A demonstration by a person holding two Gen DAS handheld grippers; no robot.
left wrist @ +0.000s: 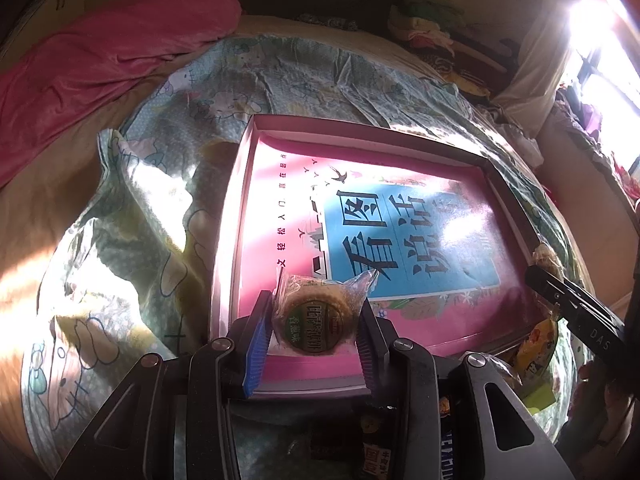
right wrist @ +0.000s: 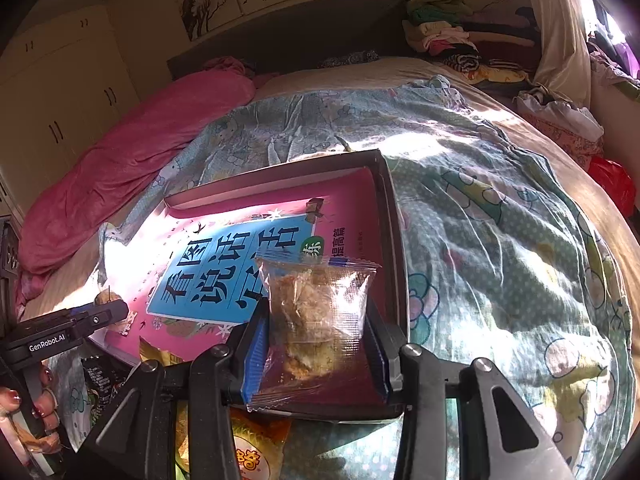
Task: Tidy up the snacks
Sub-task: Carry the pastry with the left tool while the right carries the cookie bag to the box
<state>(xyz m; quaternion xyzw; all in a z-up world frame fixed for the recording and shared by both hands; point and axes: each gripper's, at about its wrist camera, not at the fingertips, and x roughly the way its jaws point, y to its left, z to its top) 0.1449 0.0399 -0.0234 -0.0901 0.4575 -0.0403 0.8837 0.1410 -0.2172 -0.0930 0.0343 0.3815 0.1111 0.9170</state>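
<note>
The left gripper (left wrist: pixel 312 328) is clamped on a round wrapped pastry (left wrist: pixel 316 318) over the near left corner of the shallow box (left wrist: pixel 240 184); the right gripper (right wrist: pixel 316 336) grips a clear packet of crumbly snack (right wrist: pixel 318 312) over the near right corner. Both holds bear on slick film, so a packet may slide out and land on the bedspread (right wrist: pixel 500 240). The packet's long axis runs along the fingers, sealed end away; the pastry's label faces the camera.

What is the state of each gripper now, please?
Left gripper: closed on a round cake with a green label, in a clear wrapper.
Right gripper: closed on a clear plastic packet of brown pastry.
</note>
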